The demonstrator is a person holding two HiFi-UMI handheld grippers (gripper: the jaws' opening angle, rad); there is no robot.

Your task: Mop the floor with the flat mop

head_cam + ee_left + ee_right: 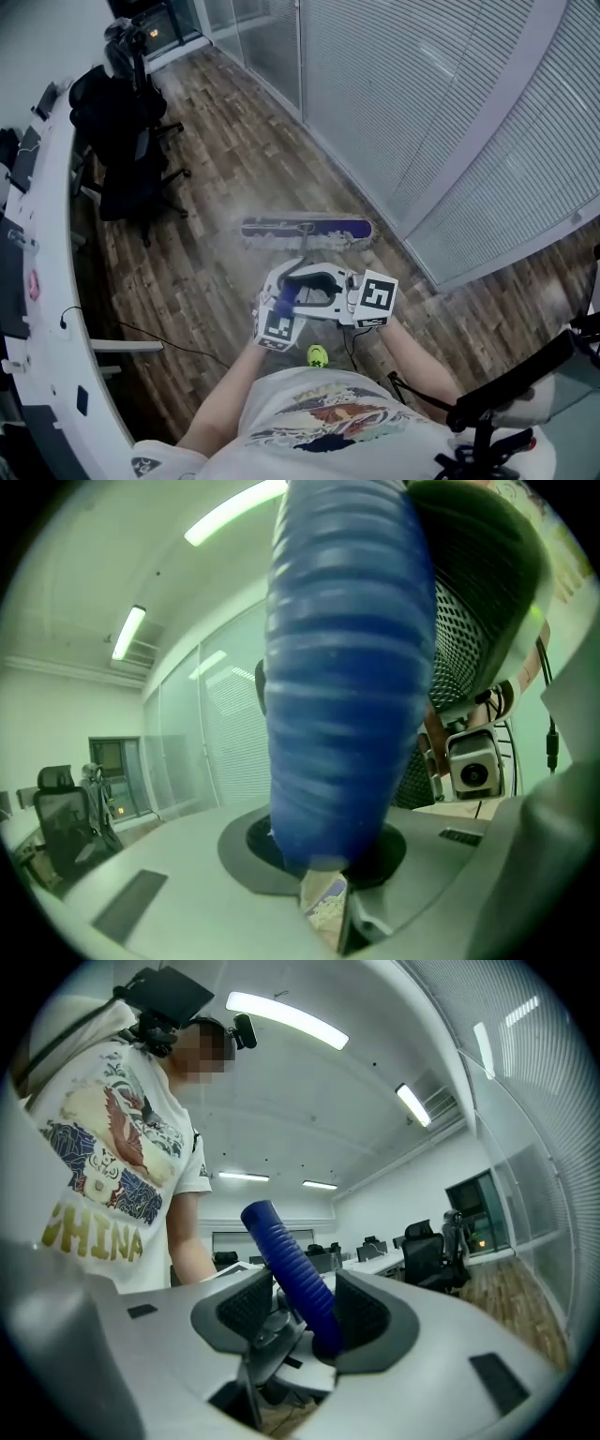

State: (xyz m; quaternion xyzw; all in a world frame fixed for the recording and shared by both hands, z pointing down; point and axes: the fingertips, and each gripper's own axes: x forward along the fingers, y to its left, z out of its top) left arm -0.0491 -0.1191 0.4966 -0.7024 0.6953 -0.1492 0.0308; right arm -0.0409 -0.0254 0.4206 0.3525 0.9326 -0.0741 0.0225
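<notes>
The flat mop's head (307, 230) lies on the wooden floor near the glass wall, with pale fringes below a purple top. Its blue ribbed handle (286, 298) rises toward me. My left gripper (281, 317) is shut on that handle (342, 667), which fills the left gripper view between the jaws (323, 847). My right gripper (349, 298) sits just right of it, near the handle's top end. In the right gripper view the handle (291, 1265) slants between the jaws (305, 1312) and leans on the right-hand pad (364, 1312). A gap shows at the left-hand pad (246, 1305).
A long white desk (56, 281) runs along the left with black office chairs (131, 159) beside it. A glass partition with blinds (422, 112) bounds the right. A black cable (159, 339) trails on the floor, a yellow-green object (317, 354) lies at my feet, and black gear (506, 394) stands lower right.
</notes>
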